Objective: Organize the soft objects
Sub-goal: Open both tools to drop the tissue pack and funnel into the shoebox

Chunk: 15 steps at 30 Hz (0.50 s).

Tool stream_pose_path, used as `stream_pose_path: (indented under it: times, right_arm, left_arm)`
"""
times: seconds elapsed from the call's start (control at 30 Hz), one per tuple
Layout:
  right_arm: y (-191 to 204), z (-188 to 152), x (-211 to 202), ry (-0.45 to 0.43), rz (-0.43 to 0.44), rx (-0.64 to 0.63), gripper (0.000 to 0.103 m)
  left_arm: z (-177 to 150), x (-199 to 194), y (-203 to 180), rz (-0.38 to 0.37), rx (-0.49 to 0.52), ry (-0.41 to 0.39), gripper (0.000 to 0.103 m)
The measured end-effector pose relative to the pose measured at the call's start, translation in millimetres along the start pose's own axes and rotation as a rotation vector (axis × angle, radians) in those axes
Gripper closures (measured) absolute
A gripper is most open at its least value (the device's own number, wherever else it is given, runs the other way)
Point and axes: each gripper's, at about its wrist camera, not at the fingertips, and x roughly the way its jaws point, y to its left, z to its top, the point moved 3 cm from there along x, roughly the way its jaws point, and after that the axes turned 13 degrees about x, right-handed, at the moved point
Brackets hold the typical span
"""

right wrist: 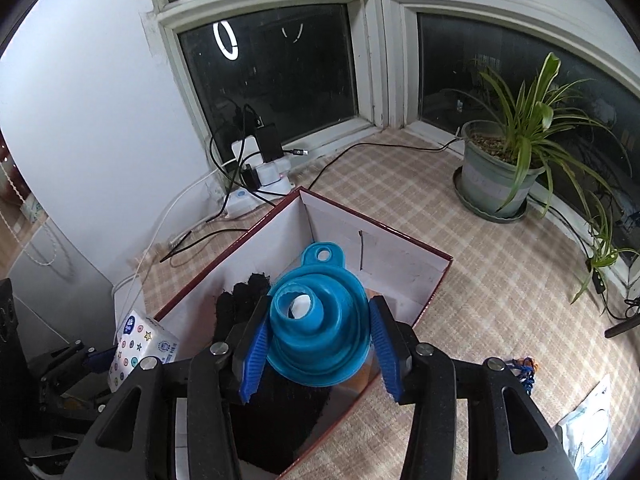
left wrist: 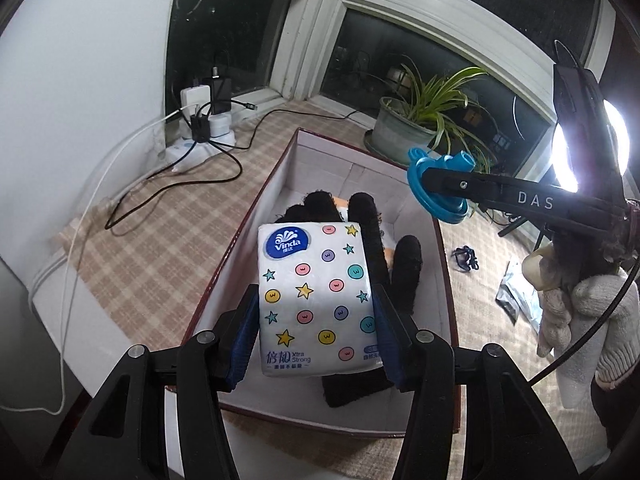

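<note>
A white tissue pack [left wrist: 316, 280] printed with stars and dots sits between the blue pads of my left gripper [left wrist: 316, 300], which is shut on it. It hangs over a red-rimmed box [left wrist: 248, 232] with white inner walls. A black glove [left wrist: 404, 276] lies inside the box. My right gripper [right wrist: 318, 308] is shut on a blue collapsible funnel [right wrist: 332, 344], held over the same box [right wrist: 400, 264] above the glove [right wrist: 240, 304]. In the left wrist view the funnel [left wrist: 416, 168] hangs near the box's far right corner. The tissue pack [right wrist: 140, 344] shows at the lower left of the right wrist view.
The box stands on a checked cloth. A potted plant [right wrist: 492, 176] stands at the back right by the windows. A power strip with chargers and cables [right wrist: 264, 168] lies at the back left. A gloved hand [left wrist: 592, 312] and a ring light [left wrist: 588, 148] are at the right.
</note>
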Motion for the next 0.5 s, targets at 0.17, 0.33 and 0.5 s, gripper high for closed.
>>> stream_pose_path:
  times: [0.17,0.33,0.5]
  right_arm:
    - [3.0,0.8,2.4,-0.003,0.013,0.007,0.049]
    - [4.0,0.0,4.1,0.005,0.014,0.004,0.047]
    - [-0.5,-2.5,4.3,0.011,0.020,0.029,0.046]
  left_arm:
    - [4.2,1.9,1.4,-0.008,0.005,-0.003,0.037]
    - [5.6,2.7,2.9,-0.013,-0.003,-0.006,0.037]
    - [6.1,2.0,2.6,-0.015,-0.012,-0.009,0.037]
